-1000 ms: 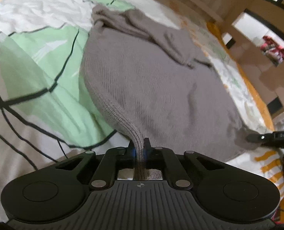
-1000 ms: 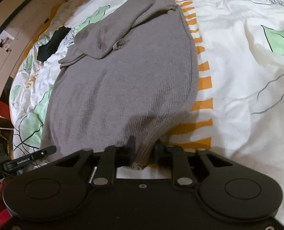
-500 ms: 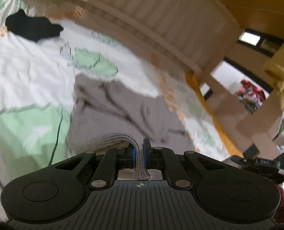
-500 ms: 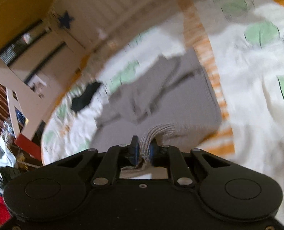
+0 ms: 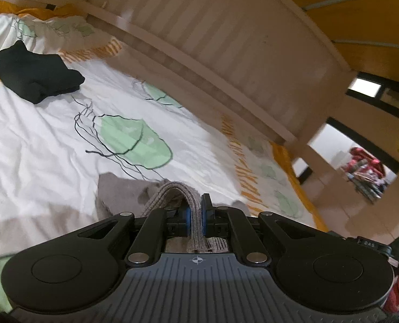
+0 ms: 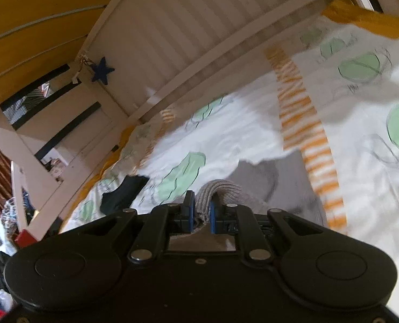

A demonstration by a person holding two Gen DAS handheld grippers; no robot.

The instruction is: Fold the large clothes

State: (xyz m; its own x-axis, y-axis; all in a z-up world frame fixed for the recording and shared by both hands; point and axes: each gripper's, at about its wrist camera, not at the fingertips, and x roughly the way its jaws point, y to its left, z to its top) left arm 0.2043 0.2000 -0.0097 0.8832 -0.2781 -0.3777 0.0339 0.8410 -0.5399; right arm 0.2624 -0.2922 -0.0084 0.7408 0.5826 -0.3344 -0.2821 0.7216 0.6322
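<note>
A grey knit sweater lies on the bed. Most of it is hidden below my grippers in both views. My left gripper is shut on the ribbed hem of the sweater, which arches up out of the jaws. My right gripper is shut on another part of the ribbed hem. The grey body shows beyond it. Both grippers hold the hem lifted above the bed and tilted up toward the headboard.
The bed has a white cover with green leaves and orange stripes. A black garment lies at the far left of the bed and shows in the right wrist view. A slatted headboard stands behind.
Both grippers have lifted the sweater hem and carried it forward toward the headboard. The views have swung up from the spread sweater to the far end of the bed.
</note>
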